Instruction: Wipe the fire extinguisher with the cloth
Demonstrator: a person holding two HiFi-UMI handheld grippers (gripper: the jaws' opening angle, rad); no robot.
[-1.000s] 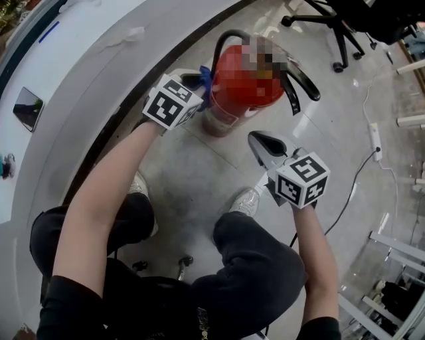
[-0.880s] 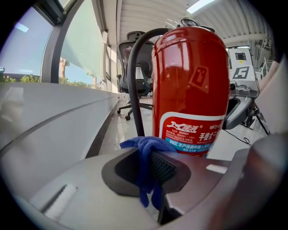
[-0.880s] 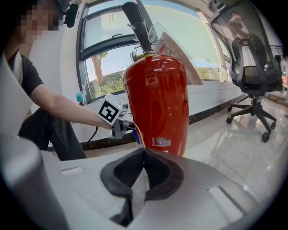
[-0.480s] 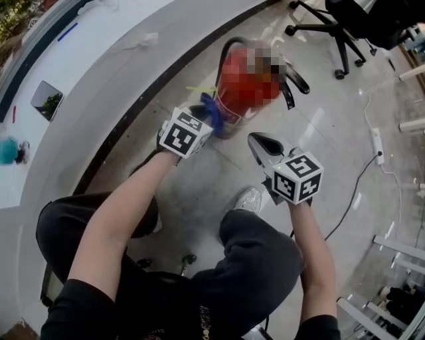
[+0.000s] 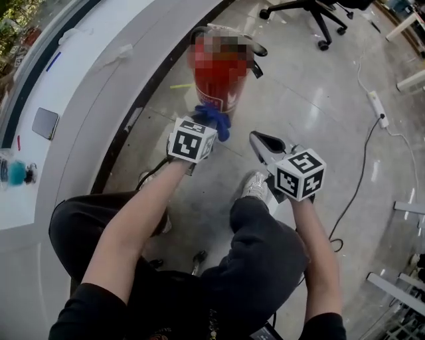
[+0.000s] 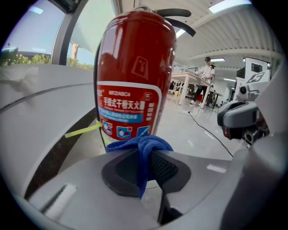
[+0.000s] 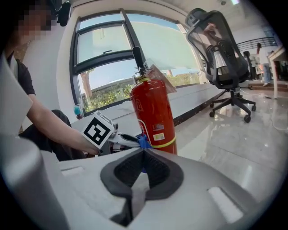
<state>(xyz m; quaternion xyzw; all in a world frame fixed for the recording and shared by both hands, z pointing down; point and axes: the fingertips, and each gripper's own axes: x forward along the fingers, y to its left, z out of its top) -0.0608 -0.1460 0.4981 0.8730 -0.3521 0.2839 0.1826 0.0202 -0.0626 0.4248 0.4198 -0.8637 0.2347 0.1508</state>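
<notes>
The red fire extinguisher (image 5: 218,81) stands upright on the floor beside the curved white counter; it also fills the left gripper view (image 6: 135,76) and shows in the right gripper view (image 7: 153,117). My left gripper (image 5: 207,121) is shut on a blue cloth (image 5: 214,119), bunched between the jaws (image 6: 140,148) and held at the lower part of the cylinder; whether it touches is unclear. My right gripper (image 5: 255,139) is shut with nothing in it, a short way right of the extinguisher's base.
The curved white counter (image 5: 80,99) runs along the left. An office chair (image 5: 312,13) stands at the back right. A power strip and cable (image 5: 375,106) lie on the floor at right. My knees and shoes (image 5: 255,186) are just below the grippers.
The left gripper with the cloth has slid from the extinguisher's left side round to its near lower front. The right gripper has shifted slightly. The view has tilted, so the extinguisher appears higher.
</notes>
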